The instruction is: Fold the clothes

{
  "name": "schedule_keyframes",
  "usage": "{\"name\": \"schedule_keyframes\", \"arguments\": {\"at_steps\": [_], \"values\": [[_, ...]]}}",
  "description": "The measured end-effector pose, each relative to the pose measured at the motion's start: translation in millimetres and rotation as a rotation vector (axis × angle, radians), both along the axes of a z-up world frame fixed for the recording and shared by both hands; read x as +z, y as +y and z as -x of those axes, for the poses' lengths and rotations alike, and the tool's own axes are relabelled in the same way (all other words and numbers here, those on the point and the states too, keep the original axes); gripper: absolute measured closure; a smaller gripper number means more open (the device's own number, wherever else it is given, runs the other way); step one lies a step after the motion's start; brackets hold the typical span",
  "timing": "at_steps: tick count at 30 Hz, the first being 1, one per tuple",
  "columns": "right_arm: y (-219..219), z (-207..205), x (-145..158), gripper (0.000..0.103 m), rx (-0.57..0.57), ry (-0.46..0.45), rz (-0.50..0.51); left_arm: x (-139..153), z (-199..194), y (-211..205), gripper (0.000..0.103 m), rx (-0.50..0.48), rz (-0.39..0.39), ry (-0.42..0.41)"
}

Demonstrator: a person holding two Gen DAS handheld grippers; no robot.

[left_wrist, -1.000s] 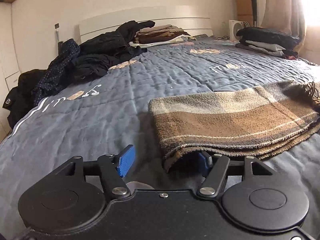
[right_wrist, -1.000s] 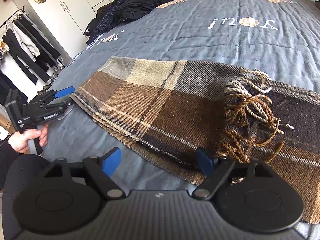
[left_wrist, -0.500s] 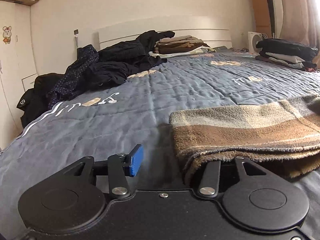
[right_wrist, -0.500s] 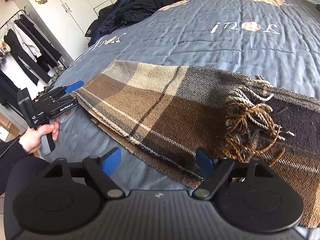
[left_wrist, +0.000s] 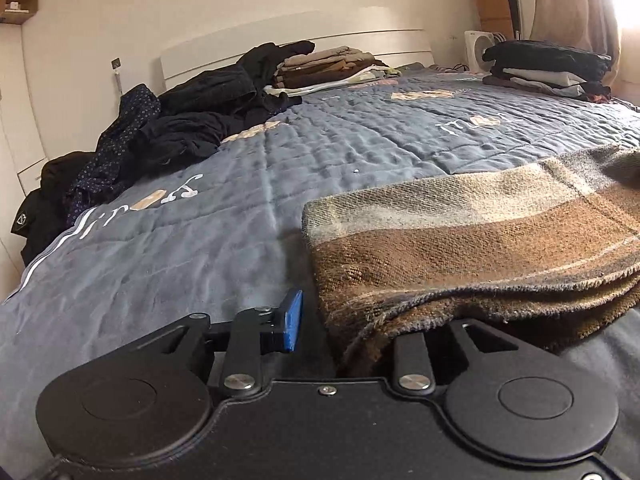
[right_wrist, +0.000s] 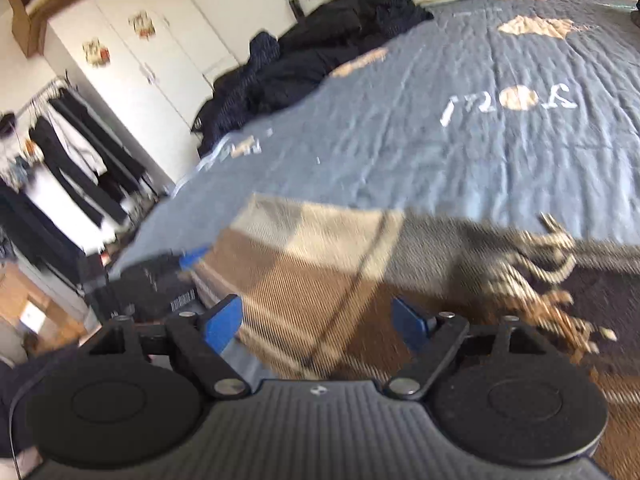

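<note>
Between our left gripper's [left_wrist: 340, 326] closing jaws sits the plaid scarf's [left_wrist: 480, 248] corner, the right pad hidden under it, so we cannot tell if it pinches; our right gripper [right_wrist: 316, 322] gapes empty above the scarf, which lies on the blue quilt [left_wrist: 320, 152], its lettering unreadable

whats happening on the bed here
A person with a gripper in each hand is folding a plaid scarf on the blue quilt. The left gripper is closing on the scarf's folded end, one finger hidden under the cloth. The right gripper hangs open over the scarf's near edge.
</note>
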State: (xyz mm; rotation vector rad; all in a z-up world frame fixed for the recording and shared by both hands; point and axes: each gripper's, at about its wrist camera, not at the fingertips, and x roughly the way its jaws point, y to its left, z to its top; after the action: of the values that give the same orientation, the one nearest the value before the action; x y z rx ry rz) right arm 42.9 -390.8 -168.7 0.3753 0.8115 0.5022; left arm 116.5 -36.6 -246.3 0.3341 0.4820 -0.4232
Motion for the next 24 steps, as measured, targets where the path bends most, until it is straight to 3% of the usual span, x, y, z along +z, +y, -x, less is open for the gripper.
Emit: {"name": "schedule_keyframes", "arguments": {"at_steps": [4, 7, 10, 19, 24], "values": [[11, -38, -19, 0.022, -0.056, 0.062, 0.024, 0, -1, -1, 0.08, -0.006, -0.006, 0.003], [23, -48, -42, 0.022, -0.045, 0.14, 0.123, 0, 0, -5, 0.088, -0.016, -0.041, -0.013], [31, -44, -48, 0.022, -0.018, 0.116, 0.179, -1, -1, -6, 0.091, -0.005, -0.066, -0.023], [40, -49, -47, 0.02, -0.013, 0.135, 0.214, 5, -5, 5, 0.091, -0.024, -0.088, -0.032], [37, -46, -48, 0.02, -0.004, 0.122, 0.221, 1, -5, 4, 0.082, 0.047, -0.038, 0.055]]}}
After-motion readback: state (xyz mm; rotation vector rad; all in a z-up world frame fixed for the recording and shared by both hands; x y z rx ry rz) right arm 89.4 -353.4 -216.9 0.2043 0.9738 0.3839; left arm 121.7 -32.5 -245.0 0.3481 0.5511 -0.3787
